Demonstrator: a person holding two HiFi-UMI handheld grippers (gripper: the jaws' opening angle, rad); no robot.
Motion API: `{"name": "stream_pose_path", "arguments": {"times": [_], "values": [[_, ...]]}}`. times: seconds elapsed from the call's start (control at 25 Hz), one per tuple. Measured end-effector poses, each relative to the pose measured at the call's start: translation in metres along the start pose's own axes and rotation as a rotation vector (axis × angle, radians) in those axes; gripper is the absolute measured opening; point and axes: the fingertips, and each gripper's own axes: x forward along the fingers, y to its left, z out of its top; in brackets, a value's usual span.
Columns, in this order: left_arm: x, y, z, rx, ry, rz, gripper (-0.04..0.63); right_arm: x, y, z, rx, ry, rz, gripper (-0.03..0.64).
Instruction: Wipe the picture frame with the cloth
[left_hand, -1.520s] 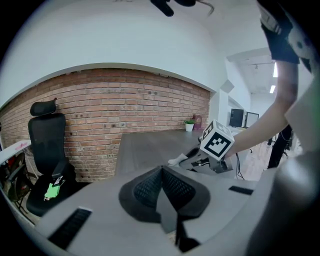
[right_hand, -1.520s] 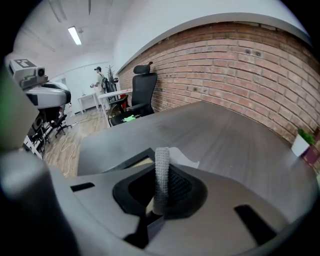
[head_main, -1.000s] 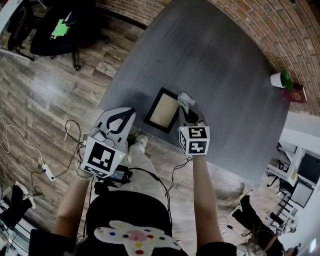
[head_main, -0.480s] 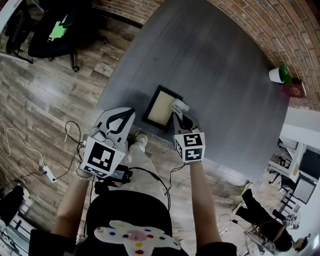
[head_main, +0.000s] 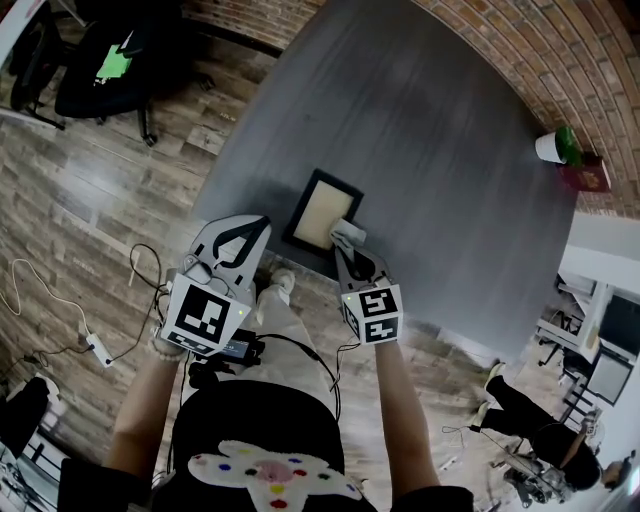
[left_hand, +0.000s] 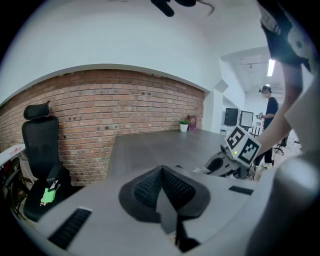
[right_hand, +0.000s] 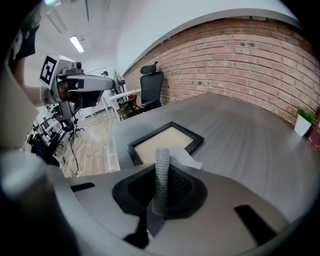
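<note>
Table (head_main: 450, 180) of grey wood stretches ahead of both jaw pairs. Picture frame (head_main: 320, 215) lies flat on it, just beyond the right gripper (head_main: 350, 250), whose jaws pinch the cloth (head_main: 347, 234). The cloth's free end rests on the frame's nearer edge. The left gripper (head_main: 236, 238) hangs well left of the frame, its jaws pressed together with nothing between.

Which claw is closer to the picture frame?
Right. The right claw holds the cloth at the picture frame's near corner; the left claw hovers off to its left, apart.
</note>
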Motion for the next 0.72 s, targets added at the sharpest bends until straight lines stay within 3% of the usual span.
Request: {"name": "stream_pose_path", "arguments": {"times": [0.4,0.72], "values": [[0.0,-0.001,0.001,0.004,-0.001,-0.003,0.011,-0.009,0.028,-0.016,0.001,0.019,0.063,0.025],[0.003,-0.003,0.0,0.004,-0.001,-0.008,0.011,-0.004,0.0,-0.004,0.011,-0.005,-0.005,0.025]]}}
